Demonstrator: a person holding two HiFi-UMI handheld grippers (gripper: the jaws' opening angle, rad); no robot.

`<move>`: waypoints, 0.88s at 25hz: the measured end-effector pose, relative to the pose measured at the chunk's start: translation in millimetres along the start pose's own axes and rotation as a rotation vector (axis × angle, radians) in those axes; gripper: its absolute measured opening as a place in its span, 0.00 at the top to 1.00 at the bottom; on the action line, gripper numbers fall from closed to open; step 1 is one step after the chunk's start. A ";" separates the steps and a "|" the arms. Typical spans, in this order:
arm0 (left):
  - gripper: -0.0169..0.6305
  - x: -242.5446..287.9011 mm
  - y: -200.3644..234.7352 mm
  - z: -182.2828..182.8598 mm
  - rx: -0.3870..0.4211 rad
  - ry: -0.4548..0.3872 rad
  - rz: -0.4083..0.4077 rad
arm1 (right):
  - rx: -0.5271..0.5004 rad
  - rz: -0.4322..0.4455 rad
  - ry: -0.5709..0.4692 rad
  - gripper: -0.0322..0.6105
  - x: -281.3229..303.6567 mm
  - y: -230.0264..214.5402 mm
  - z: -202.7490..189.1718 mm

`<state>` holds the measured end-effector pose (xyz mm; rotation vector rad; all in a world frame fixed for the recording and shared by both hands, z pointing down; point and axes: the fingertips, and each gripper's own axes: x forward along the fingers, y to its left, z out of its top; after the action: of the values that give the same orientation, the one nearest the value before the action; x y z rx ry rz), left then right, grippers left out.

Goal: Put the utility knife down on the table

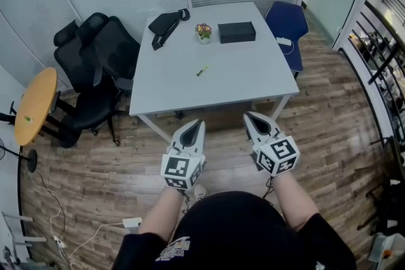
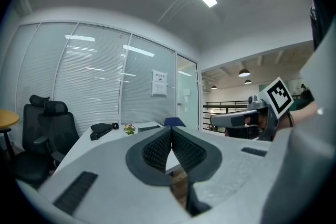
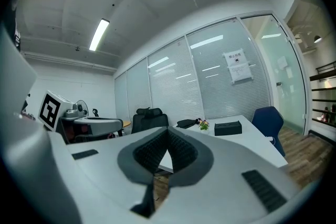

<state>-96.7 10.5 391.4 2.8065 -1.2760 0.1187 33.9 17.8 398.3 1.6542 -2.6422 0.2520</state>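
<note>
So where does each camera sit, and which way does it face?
Head view: on the person's head, looking steeply down at the table; it shows the forearms, the left claw and the right claw, both shut.
Left gripper view: on the left claw, looking along its shut jaws toward the table; the right claw shows at the right.
Right gripper view: on the right claw, looking along its shut jaws toward the table; the left claw shows at the left.
Shared: all three show the black box and the flowers.
</note>
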 end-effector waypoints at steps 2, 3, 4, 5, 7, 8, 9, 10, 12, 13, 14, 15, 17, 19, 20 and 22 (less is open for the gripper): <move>0.96 -0.9 -1.6 -1.0 0.000 0.002 0.003 | 0.000 0.004 0.000 0.95 -1.0 0.1 -0.9; 0.96 -1.2 -2.1 -1.7 0.000 0.002 0.004 | 0.000 0.005 0.001 0.95 -1.0 0.1 -1.8; 0.96 -1.6 -2.4 -2.2 0.000 0.003 0.005 | 0.000 0.006 0.002 0.95 -1.0 0.3 -2.6; 0.96 -2.1 -2.4 -2.4 0.000 0.003 0.006 | 0.001 0.008 0.003 0.95 -1.0 0.8 -3.1; 0.96 -3.4 -1.5 -1.9 -0.001 0.002 0.009 | 0.002 0.009 0.003 0.95 -1.2 2.3 -3.0; 0.96 -3.7 -0.5 -1.4 -0.002 0.001 0.010 | 0.002 0.010 0.003 0.95 -0.7 3.1 -2.7; 0.96 -3.8 0.8 -1.2 -0.003 0.001 0.011 | 0.003 0.010 0.005 0.95 0.1 3.7 -2.5; 0.96 -3.8 2.0 -1.2 -0.004 0.002 0.011 | 0.003 0.010 0.006 0.95 1.1 4.2 -2.5; 0.97 -3.7 3.4 -2.4 -0.004 0.004 0.009 | 0.002 0.009 0.009 0.95 2.4 4.5 -3.3; 0.97 -3.6 3.6 -3.5 -0.004 0.006 0.008 | 0.001 0.008 0.009 0.95 2.6 4.4 -3.9; 0.96 -3.7 3.6 -4.6 -0.004 0.008 0.007 | 0.000 0.007 0.010 0.95 2.6 4.3 -4.6; 0.97 -3.9 3.6 -5.5 -0.004 0.010 0.006 | 0.001 0.006 0.011 0.95 2.6 4.2 -5.1; 0.96 -3.5 4.7 -5.4 -0.003 0.013 0.005 | 0.001 0.006 0.012 0.95 3.5 4.1 -5.0; 0.96 -2.3 6.5 -3.8 -0.003 0.012 0.005 | 0.002 0.005 0.014 0.95 5.3 3.9 -4.2; 0.96 -1.8 7.2 -3.2 -0.002 0.011 0.004 | 0.002 0.004 0.015 0.95 6.1 3.8 -4.0; 0.96 -1.6 7.9 -3.3 -0.002 0.010 0.003 | 0.001 0.004 0.016 0.95 6.8 4.4 -4.5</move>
<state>-103.9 6.7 394.7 2.7986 -1.2781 0.1320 26.7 14.3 402.8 1.6403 -2.6346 0.2662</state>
